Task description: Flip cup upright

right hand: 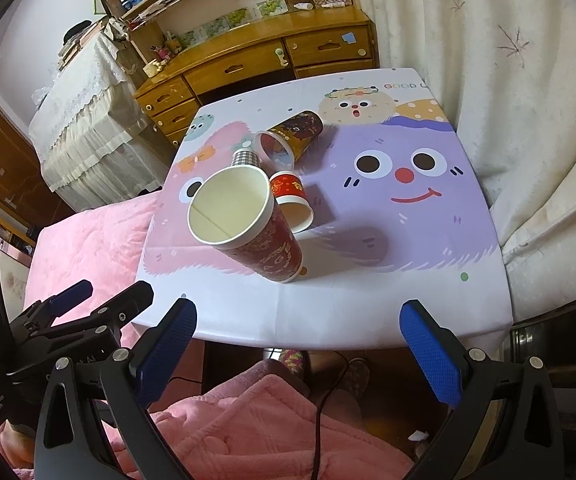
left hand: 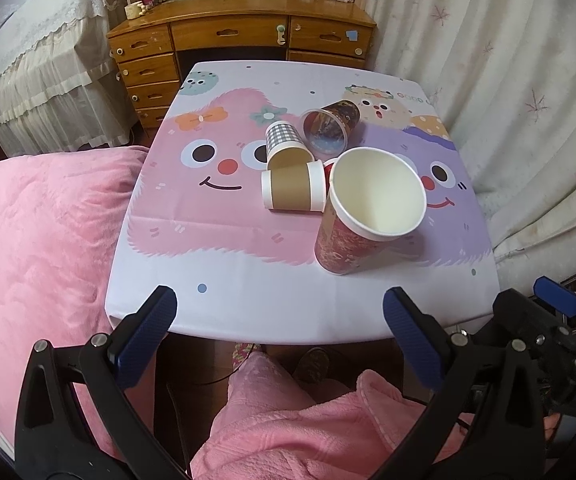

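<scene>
Nearest to the cameras, the left gripper point(left hand: 280, 316) and the right gripper point(right hand: 297, 330) both hang at the near edge of the table point(left hand: 248, 312), above the person's lap, with their blue fingers spread wide and nothing between them. A little farther in stands the tall red cup point(left hand: 361, 216), already upright on its base with the mouth open to the top. Behind it lie the cups which are not yet turned: a brown-sleeved cup point(left hand: 293, 191) on its side, touching a checked cup point(left hand: 286, 144) just behind it, and a small red cup point(right hand: 289, 196) on its side, mostly hidden behind the tall one in the left view. Farthest is a dark printed cup point(left hand: 329, 124), also on its side, its mouth toward the camera. I judge that these are light, empty paper cups with thin walls which crush easily and roll when pushed. A soft pinch across the middle of the body, or over the stiffer rolled rim, seems the safest hold. The brown-sleeved cup is probably the least slippery.
</scene>
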Motion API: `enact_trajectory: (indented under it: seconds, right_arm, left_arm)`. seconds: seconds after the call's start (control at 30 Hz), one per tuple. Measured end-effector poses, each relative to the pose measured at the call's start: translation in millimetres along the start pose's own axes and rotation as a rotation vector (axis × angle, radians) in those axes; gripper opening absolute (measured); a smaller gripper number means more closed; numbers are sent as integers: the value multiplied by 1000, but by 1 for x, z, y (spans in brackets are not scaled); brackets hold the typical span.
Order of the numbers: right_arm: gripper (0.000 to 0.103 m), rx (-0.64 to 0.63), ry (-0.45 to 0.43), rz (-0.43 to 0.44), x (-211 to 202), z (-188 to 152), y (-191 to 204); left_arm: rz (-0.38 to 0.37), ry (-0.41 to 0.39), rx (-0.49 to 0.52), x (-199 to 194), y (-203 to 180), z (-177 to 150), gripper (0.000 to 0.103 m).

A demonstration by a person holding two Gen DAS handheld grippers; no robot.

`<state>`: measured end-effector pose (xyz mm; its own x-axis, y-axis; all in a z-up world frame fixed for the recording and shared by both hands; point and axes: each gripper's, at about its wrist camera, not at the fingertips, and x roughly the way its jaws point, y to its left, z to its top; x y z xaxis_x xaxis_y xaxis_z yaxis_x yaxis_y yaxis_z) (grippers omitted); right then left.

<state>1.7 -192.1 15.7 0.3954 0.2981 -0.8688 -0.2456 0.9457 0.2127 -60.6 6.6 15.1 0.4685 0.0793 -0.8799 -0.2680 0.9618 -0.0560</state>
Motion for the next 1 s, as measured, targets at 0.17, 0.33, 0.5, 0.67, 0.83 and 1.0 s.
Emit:
enact_trajectory:
  seconds: [0.17, 0.33, 0.5, 0.67, 0.83, 1.0]
  right_arm:
    - [102, 5, -2, -3, -2, -2, -2]
    - [102, 6, -2, -4, -4, -2, -3]
    - [102, 5, -1, -4, -3, -2, -4]
    - [102, 8, -2, -4, -4, -2, -3]
    - [102, 8, 0, -7, -6, -5, -5]
    - [102, 10, 1, -8, -7, -9, -9]
  left_arm:
    - [-2, 1, 2, 1, -1, -1, 102]
    - [-2, 0, 13, 1, -5, 0, 102]
    - [0, 0, 11, 2, -5, 0, 102]
    - [-2, 6, 14, 1, -7, 0, 102]
    - [1, -2, 16, 1, -6, 0, 102]
    - [11, -7, 32, 1, -7, -2, 102]
